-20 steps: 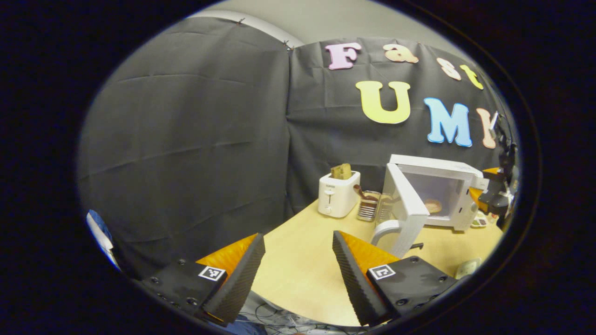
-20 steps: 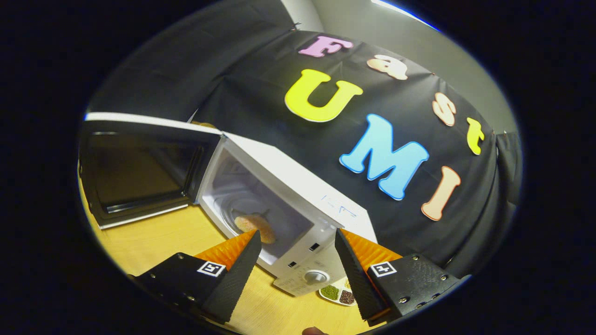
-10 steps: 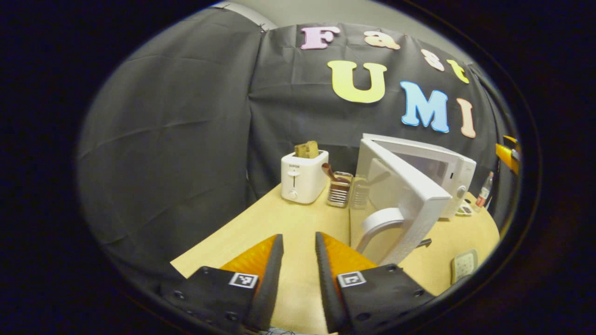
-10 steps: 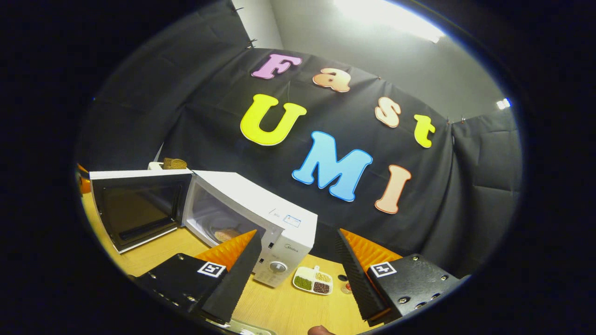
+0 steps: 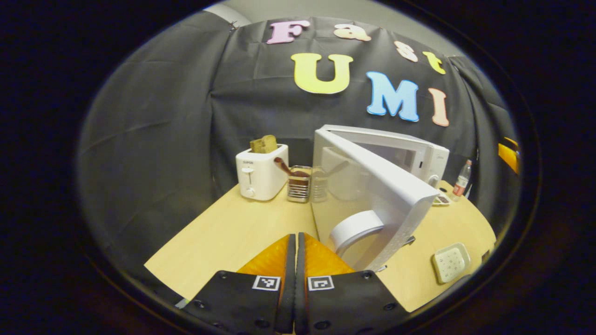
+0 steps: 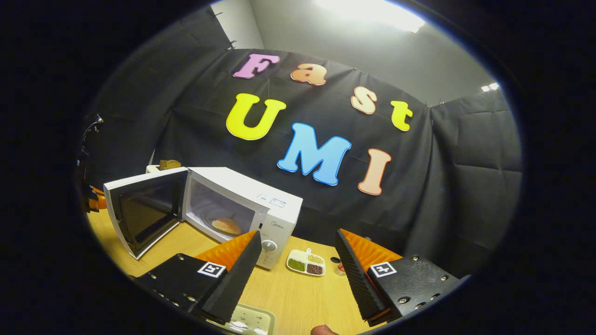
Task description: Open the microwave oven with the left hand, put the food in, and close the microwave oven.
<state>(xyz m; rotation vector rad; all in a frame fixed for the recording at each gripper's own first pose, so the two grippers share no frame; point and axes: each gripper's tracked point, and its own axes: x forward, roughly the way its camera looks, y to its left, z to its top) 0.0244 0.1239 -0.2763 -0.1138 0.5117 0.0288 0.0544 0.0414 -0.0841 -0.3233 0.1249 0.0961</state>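
Left gripper view: my left gripper (image 5: 295,260) has its jaws closed on nothing, near the half-open door (image 5: 372,195); right gripper (image 6: 295,260) gapes empty. Food (image 6: 226,225) seems inside; a glancing push might slip off the door.

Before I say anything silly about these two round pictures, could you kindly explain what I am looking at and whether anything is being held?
No robot here: a person carries a two-finger gripper in each hand, and a fisheye camera rides on each, looking along its fingers. In the left gripper view, the left gripper is shut with nothing between its fingers, facing the outside of the microwave door and its handle. In the right gripper view, the right gripper is open and empty. The microwave stands on a wooden table with its door open and the food already inside. Also on the table: a toaster with bread, a utensil rack, a divided dish and a small bottle.
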